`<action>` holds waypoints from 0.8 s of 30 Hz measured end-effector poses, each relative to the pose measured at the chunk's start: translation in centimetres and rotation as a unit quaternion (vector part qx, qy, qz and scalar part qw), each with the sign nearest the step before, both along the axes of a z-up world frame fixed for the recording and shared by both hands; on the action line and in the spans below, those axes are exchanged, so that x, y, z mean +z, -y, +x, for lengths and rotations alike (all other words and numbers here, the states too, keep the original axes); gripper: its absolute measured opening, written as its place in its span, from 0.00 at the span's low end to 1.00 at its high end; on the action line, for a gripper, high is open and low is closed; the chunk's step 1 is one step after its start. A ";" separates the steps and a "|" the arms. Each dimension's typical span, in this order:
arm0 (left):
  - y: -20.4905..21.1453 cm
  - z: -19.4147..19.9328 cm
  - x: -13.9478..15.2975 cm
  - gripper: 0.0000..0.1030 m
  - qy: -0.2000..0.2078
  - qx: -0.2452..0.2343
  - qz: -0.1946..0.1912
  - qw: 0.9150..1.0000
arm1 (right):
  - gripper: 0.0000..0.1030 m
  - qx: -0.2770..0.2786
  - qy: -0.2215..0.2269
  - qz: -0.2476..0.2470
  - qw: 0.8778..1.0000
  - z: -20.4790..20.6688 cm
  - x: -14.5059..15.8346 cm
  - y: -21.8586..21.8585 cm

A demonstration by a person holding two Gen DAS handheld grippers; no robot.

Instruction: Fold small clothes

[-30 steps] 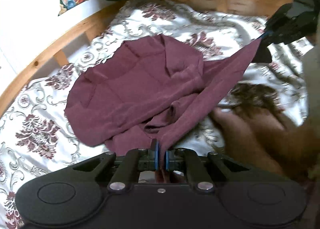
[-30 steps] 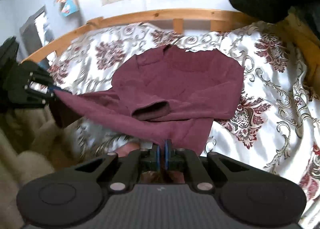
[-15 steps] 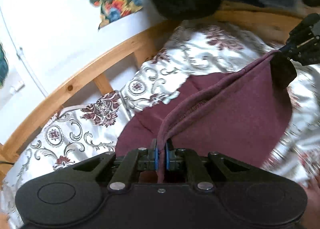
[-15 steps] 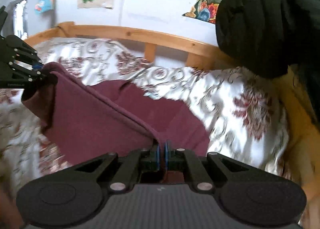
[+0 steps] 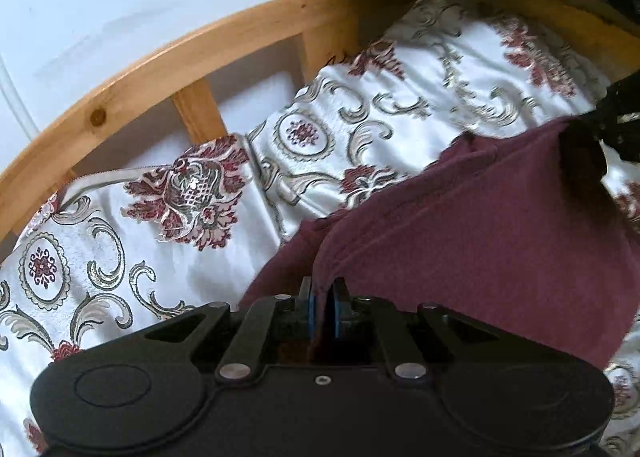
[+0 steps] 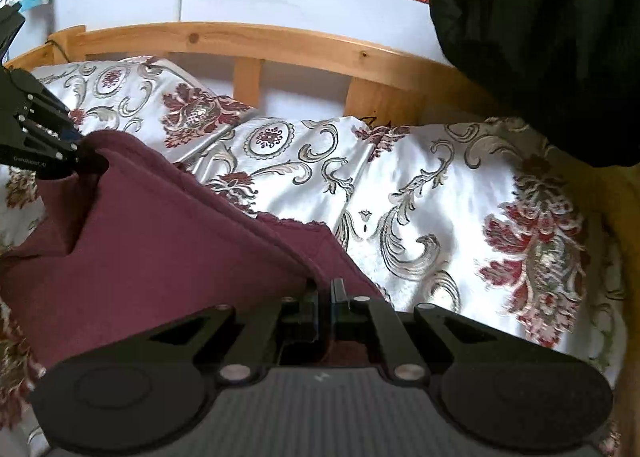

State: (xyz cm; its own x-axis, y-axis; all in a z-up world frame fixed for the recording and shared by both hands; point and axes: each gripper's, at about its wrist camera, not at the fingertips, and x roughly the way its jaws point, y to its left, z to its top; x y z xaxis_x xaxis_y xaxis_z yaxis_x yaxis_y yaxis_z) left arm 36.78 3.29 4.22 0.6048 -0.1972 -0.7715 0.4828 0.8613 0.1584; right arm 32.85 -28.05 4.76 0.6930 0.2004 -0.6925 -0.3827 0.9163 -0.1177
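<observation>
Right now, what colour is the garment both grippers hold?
Maroon garment, clearest in the right wrist view.

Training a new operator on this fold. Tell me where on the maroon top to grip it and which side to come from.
Grip the maroon top along its taut raised edge, one corner per gripper, as the left gripper and right gripper do now. Come from the near side, fingers pointing toward the wooden bed rail: the thin edge slips between closed jaws.

You get soft, even daylight in both views, a satin sheen on the bedspread (image 6: 420,193), strong fisheye bending of the wooden bed rail (image 5: 192,57), slight motion blur at the edges, and the black jacket (image 6: 540,37) crushed to featureless shadow.
</observation>
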 end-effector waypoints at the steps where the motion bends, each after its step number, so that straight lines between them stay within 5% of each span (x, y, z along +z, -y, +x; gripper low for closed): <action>1: -0.2 0.2 -0.4 0.12 0.001 0.003 0.002 1.000 | 0.06 -0.003 0.003 0.005 1.000 0.5 -0.4 -0.1; 5: -1.6 0.9 -2.0 0.32 -0.019 0.028 -0.014 0.999 | 0.06 -0.012 -0.010 0.009 1.000 2.0 -2.1 -0.8; 9: -4.5 0.7 -2.3 0.38 -0.050 0.050 -0.093 0.993 | 0.06 -0.021 -0.028 0.005 0.999 2.4 -3.9 -1.1; 11: -6.2 0.2 -2.0 0.61 -0.048 0.076 -0.131 0.987 | 0.06 -0.028 -0.034 0.002 0.999 2.4 -4.3 -1.2; 13: -8.0 -1.0 -1.5 0.72 -0.034 0.107 -0.167 0.980 | 0.06 -0.035 -0.038 0.005 0.999 2.3 -4.4 -1.3; 18: -10.1 -5.4 -0.5 0.79 -0.020 0.126 -0.214 0.969 | 0.10 -0.058 -0.052 0.019 0.997 2.7 -4.1 -1.4; 20: -9.8 -8.1 -0.6 0.87 -0.004 0.126 -0.218 0.968 | 0.18 -0.069 -0.052 0.031 0.996 2.5 -3.9 -1.1; 22: -9.2 -10.8 -1.3 0.90 0.017 0.121 -0.218 0.968 | 0.57 -0.079 -0.050 0.042 0.995 2.2 -3.6 -0.7; 24: -8.3 -13.0 -2.3 0.91 0.038 0.105 -0.199 0.974 | 0.74 -0.089 -0.046 0.061 0.993 1.3 -3.4 0.1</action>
State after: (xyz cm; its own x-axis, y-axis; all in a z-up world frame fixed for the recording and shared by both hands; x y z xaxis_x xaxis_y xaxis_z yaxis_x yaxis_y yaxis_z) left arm 23.82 11.56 1.89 0.7158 -0.3382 -0.6110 0.2899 0.9399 -0.1806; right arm 34.19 -28.17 1.32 0.6607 0.1664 -0.7320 -0.2169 0.9758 0.0260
